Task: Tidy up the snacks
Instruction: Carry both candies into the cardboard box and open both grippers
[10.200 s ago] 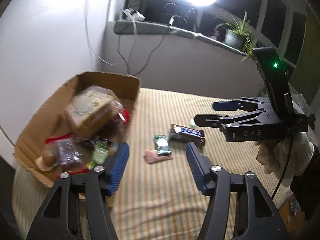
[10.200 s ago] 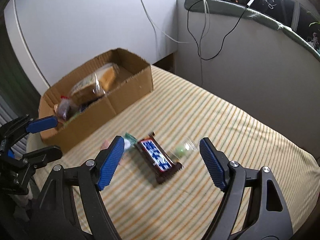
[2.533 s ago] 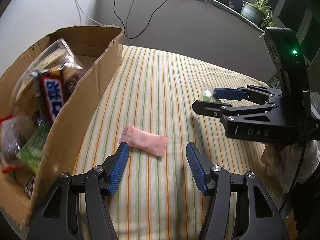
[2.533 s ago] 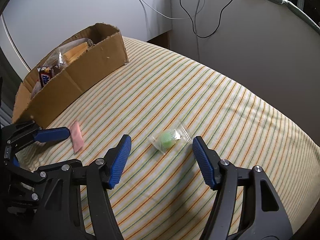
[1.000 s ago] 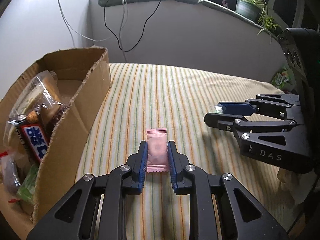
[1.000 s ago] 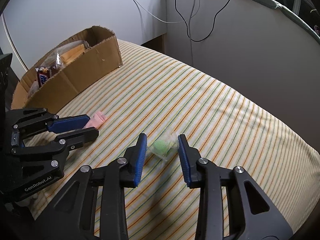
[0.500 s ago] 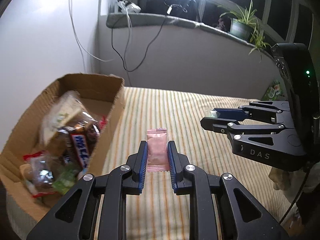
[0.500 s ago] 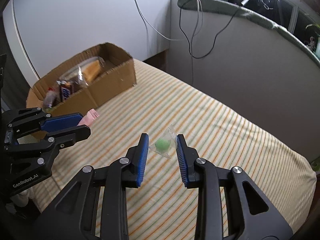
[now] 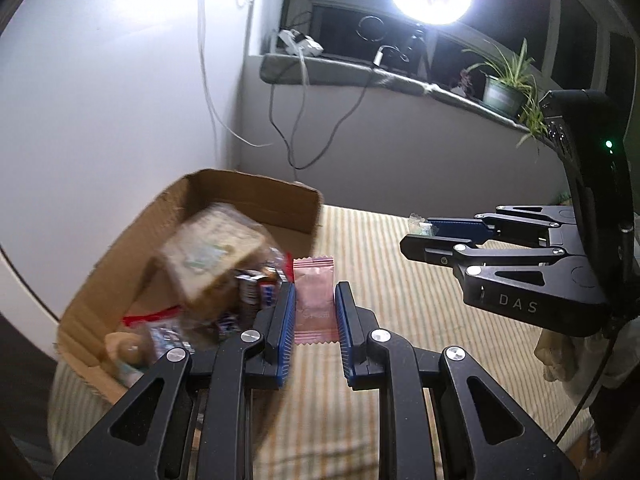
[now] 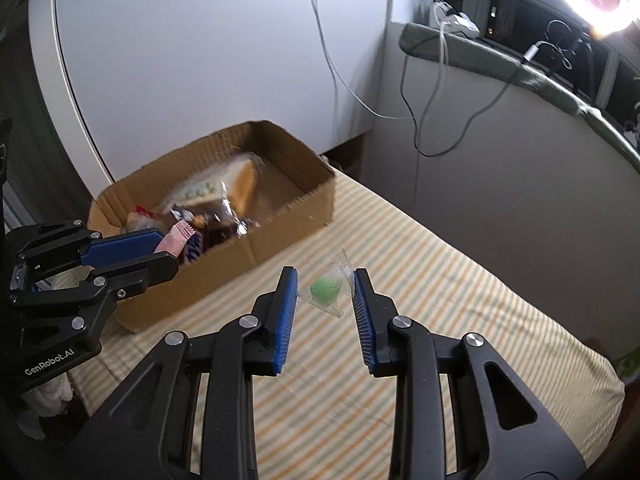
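Left gripper [image 9: 315, 316]: jaws nearly together, clamped on the pink candy packet [image 9: 313, 298], which stands upright between the blue pads with its crimped top edge above them.
Left gripper pose: held up in the air beside the near corner of the cardboard box [image 9: 256, 190], fingers pointing forward and slightly down; in the right wrist view it [image 10: 160, 254] reaches in from the left with the pink packet [image 10: 176, 238] sticking out over the box rim.
Right gripper [image 10: 325, 300]: jaws a little way apart, pinching the clear wrapper of the green candy [image 10: 326, 288] by its edges; the green ball sits between the pads, and the wrapper corner pokes up above them.
Right gripper pose: raised above the striped bed [image 10: 460, 292], to the right of the box [image 10: 280, 216] and apart from it; from the left wrist view it [image 9: 420, 232] comes in from the right, wrapper just visible at its tip.
Cardboard box: open-topped, resting on the bed against the white wall.
Box contents: a bagged bread loaf [image 9: 212, 256], blurred, on top of a pile; a blue chocolate bar [image 10: 192, 250]; other wrapped snacks too blurred to name.
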`<state>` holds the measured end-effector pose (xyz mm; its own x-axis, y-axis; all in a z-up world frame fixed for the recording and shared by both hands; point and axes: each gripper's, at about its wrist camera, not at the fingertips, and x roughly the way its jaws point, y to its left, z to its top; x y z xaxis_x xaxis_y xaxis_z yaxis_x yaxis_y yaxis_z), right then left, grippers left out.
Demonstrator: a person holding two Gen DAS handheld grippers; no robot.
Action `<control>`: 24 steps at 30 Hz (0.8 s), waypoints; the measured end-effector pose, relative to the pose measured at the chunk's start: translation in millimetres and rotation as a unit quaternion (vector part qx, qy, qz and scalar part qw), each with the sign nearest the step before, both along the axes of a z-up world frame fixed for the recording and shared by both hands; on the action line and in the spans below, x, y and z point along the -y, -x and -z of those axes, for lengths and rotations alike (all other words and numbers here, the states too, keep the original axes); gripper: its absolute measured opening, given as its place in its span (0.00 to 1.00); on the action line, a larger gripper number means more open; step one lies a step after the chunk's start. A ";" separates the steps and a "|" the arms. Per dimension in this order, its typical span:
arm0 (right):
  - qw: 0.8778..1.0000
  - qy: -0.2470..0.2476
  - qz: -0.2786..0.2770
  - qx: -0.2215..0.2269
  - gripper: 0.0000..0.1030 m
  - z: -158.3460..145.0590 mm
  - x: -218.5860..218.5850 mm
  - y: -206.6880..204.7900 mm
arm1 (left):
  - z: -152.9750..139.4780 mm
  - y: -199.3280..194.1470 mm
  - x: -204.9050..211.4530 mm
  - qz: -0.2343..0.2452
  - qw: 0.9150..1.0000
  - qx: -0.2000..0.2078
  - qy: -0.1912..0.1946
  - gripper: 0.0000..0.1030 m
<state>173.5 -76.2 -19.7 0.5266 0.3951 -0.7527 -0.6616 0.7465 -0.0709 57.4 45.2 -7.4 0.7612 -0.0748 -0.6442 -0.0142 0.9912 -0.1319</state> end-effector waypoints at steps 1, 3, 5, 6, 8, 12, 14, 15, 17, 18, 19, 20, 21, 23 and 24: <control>1.000 -0.001 -0.002 0.000 0.28 -0.9 -4.0 -0.4 | -0.8 1.1 -4.1 -0.003 1.000 0.001 0.000 0.18; 1.000 -0.001 -0.007 0.002 0.28 -2.9 -14.5 -1.4 | -2.5 2.1 -12.0 -0.010 1.000 0.003 0.000 0.18; 1.000 -0.001 -0.012 0.003 0.28 -4.2 -25.9 -3.8 | -3.8 3.5 -19.6 -0.017 1.000 0.005 0.001 0.18; 1.000 -0.002 -0.014 0.002 0.28 -4.4 -28.9 -4.9 | -4.4 4.3 -23.3 -0.021 1.000 0.006 0.001 0.18; 1.000 -0.003 -0.019 0.001 0.28 -5.3 -38.3 -7.9 | -5.0 5.3 -30.5 -0.026 1.000 0.007 0.002 0.18; 1.000 -0.001 -0.028 0.003 0.28 -6.1 -56.9 -12.4 | -4.5 6.5 -44.0 -0.037 0.999 0.007 0.004 0.18; 0.999 0.000 -0.032 0.001 0.28 -5.8 -65.6 -15.9 | -3.9 6.9 -50.1 -0.041 0.999 0.007 0.005 0.18; 0.999 0.001 -0.033 0.001 0.28 -5.4 -69.0 -17.6 | -3.7 7.0 -52.2 -0.042 0.999 0.007 0.006 0.18; 0.999 0.005 -0.035 0.000 0.28 -3.8 -77.0 -21.8 | -3.1 7.0 -57.4 -0.046 0.999 0.007 0.007 0.18; 0.999 0.006 -0.036 -0.001 0.28 -2.9 -80.3 -23.3 | -2.9 7.0 -59.2 -0.047 0.999 0.007 0.007 0.18; 0.999 0.007 -0.037 -0.002 0.28 -2.0 -83.5 -25.3 | -2.7 7.1 -60.6 -0.049 0.999 0.007 0.006 0.18; 0.999 0.007 -0.037 -0.004 0.28 -1.1 -86.5 -27.1 | -2.3 7.0 -62.6 -0.050 0.999 0.007 0.006 0.18; 0.999 0.006 -0.037 -0.005 0.28 -0.1 -89.3 -29.0 | -1.6 7.0 -64.2 -0.051 0.999 0.007 0.007 0.18; 0.999 0.008 -0.037 -0.006 0.28 2.0 -93.8 -32.0 | -0.2 8.5 -68.9 -0.053 0.999 0.006 0.008 0.18; 0.999 0.009 -0.038 -0.008 0.28 3.3 -95.9 -33.7 | 0.3 8.5 -70.3 -0.055 0.998 0.006 0.008 0.18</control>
